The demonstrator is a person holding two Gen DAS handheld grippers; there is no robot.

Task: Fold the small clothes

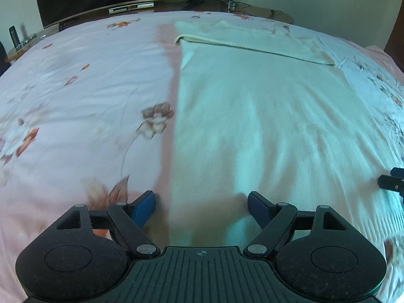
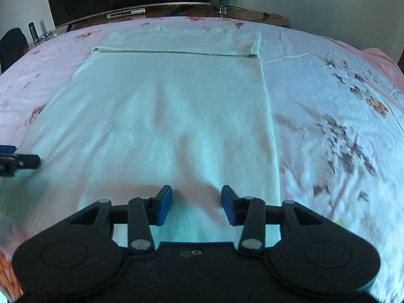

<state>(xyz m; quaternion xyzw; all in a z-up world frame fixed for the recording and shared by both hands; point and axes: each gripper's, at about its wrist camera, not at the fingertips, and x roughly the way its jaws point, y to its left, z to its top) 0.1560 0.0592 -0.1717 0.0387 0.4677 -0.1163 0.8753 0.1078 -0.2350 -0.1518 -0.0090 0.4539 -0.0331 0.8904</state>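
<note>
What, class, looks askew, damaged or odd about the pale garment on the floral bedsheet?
Nothing stands out. The pale cream cloth garment lies flat and fairly straight on the pink floral bedsheet, its far end folded over in a neat band. Only soft wrinkles show; no stains or tears are visible.

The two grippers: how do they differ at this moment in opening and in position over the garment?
The left gripper is opened wider than the right gripper. The left gripper straddles the left edge of the pale garment; the right gripper sits over its near end, inside the right edge. Both hold nothing and have blue pads.
</note>
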